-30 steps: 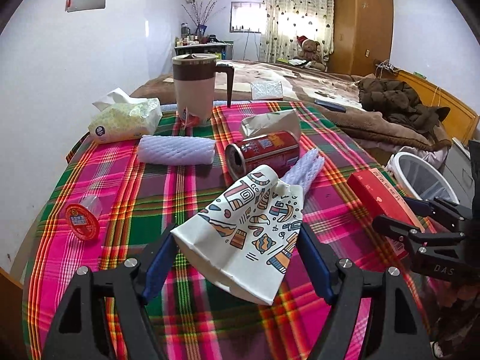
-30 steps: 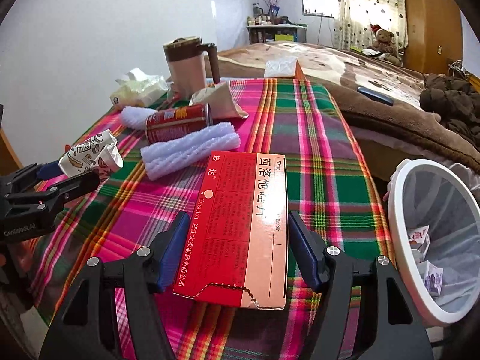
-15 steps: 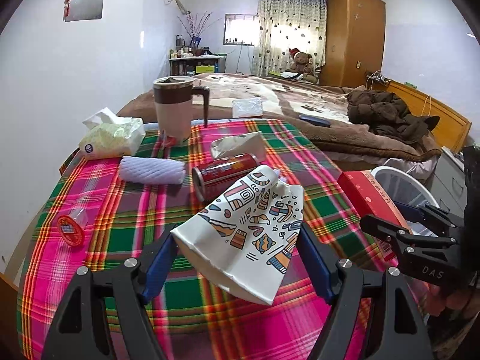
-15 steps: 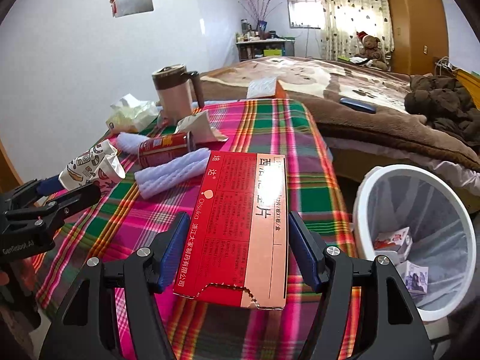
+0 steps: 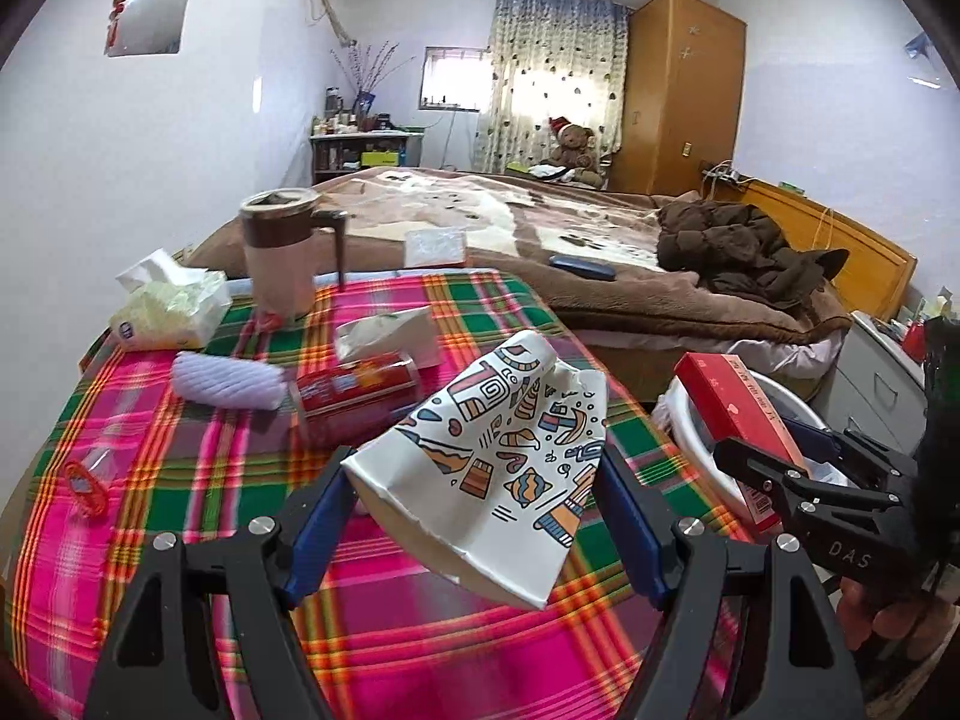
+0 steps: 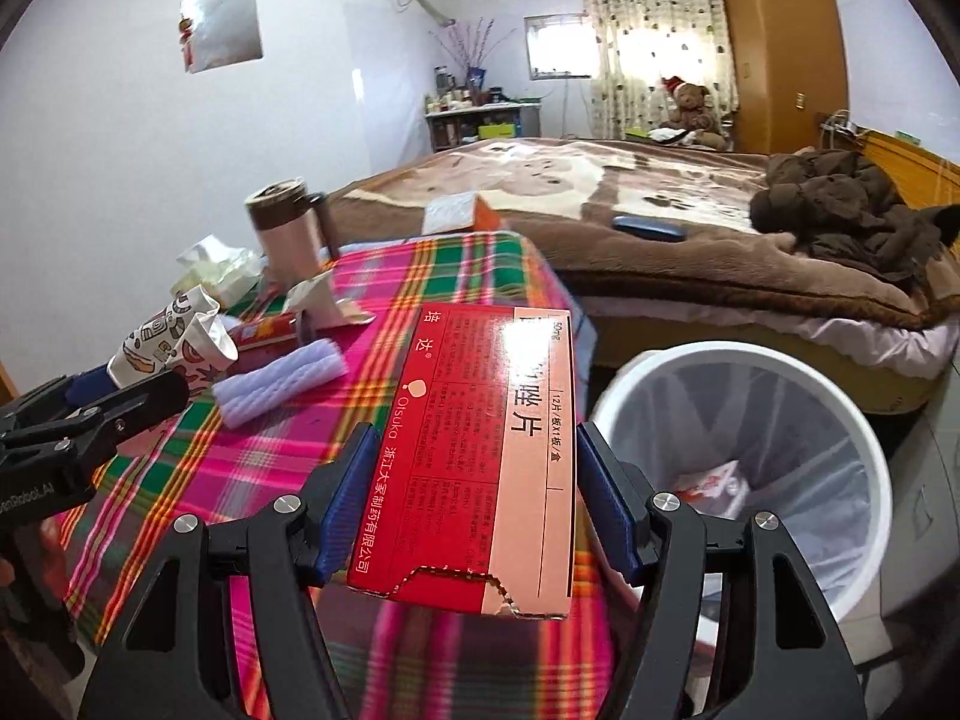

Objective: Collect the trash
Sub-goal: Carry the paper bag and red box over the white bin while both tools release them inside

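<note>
Bed: a wide bed under a brown and cream blanket (image 5: 600, 240), behind the table, with a heap of dark brown clothing (image 5: 738, 246) on its right side.
Table: a table under a pink, green and yellow plaid cloth (image 5: 180, 462), carrying most of the loose items.
Bin: a round white wastebasket lined with a clear plastic bag (image 6: 738, 372), on the floor just off the table's right edge; some paper scraps lie at its bottom.
Mug: a tall cream and brown lidded mug with a dark handle (image 5: 279, 258), upright at the table's far end.
Tissues: a soft pale yellow tissue pack (image 5: 171, 312), left of the mug.
Right gripper: the right gripper (image 6: 474, 480) is clamped on a flat red and pink cardboard medicine box (image 6: 480, 450), blue pads pressed to its two long edges; the box is held above the table's right edge, beside the bin's rim (its torn flap faces the camera).
Left gripper: the left gripper (image 5: 474, 498) is grasping a crumpled white paper cup with a colourful doodle print (image 5: 498, 456) between its blue pads, held above the table's near half.
Foam: a white ribbed foam sleeve (image 5: 228, 381), lying on the cloth beside the can.
Can: a dented red drink can (image 5: 360, 387), on its side mid-table.
Wrapper: a crumpled beige paper wrapper (image 5: 390, 330), just behind the can.
Lid: a small clear cup with a red rim (image 5: 87, 480), near the left edge (blurred).
</note>
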Demonstrator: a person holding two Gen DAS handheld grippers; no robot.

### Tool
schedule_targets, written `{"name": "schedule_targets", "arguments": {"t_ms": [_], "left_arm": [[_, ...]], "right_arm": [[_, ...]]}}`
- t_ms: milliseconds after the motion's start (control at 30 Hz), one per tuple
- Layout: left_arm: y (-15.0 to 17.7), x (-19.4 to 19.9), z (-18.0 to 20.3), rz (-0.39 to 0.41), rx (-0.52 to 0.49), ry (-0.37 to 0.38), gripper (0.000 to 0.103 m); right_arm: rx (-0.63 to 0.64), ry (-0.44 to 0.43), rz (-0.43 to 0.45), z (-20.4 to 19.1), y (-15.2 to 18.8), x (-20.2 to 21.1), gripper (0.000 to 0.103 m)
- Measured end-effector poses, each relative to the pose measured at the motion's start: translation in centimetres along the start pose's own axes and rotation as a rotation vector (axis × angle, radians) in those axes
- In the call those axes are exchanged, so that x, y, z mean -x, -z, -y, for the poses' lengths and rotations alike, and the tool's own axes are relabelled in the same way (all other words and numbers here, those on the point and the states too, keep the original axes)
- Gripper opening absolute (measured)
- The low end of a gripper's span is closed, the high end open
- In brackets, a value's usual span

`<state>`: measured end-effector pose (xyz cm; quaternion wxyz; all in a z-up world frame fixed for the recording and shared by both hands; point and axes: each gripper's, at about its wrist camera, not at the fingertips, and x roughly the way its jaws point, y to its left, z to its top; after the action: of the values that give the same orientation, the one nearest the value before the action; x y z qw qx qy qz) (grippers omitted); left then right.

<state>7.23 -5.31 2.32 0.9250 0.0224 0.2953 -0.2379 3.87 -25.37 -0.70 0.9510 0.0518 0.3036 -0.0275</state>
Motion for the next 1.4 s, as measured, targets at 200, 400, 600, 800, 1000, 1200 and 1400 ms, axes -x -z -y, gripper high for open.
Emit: {"name": "schedule_targets", "arguments": {"t_ms": [200,400,600,800,1000,1200,1400], "left_arm": [[-0.8,-1.0,2.7,0.002,-0.027,0.044,0.08],[-1.5,-2.5,5.6,-0.007,-0.051,0.085,0.08],[-2.0,-4.1,8.6,-0.022,-0.083,0.137,0.08],[-2.3,-5.8,11.9,-0.047,-0.108,0.214,0.08],[-2.3,-7.2,15.2,-0.073,-0.137,0.261,0.081],[-2.4,-8.8,17.5,-0.112,-0.149,0.298,0.081],[-2.2,-10.2,19.2,-0.15,-0.161,0.318,0.081]], "right_arm": [[-0.023,0.046,0.012,2.3,-0.4,0.5,0.067],[-0.056,0.097,0.015,4.9,-0.6,0.6,0.067],[-0.085,0.151,0.004,7.6,-0.6,0.5,0.067],[-0.109,0.215,-0.025,10.2,-0.3,0.4,0.067],[-0.145,0.26,-0.069,12.9,0.3,-0.2,0.067],[-0.164,0.284,-0.114,14.8,1.0,-0.9,0.067],[-0.175,0.291,-0.146,16.1,1.4,-1.5,0.067]]}}
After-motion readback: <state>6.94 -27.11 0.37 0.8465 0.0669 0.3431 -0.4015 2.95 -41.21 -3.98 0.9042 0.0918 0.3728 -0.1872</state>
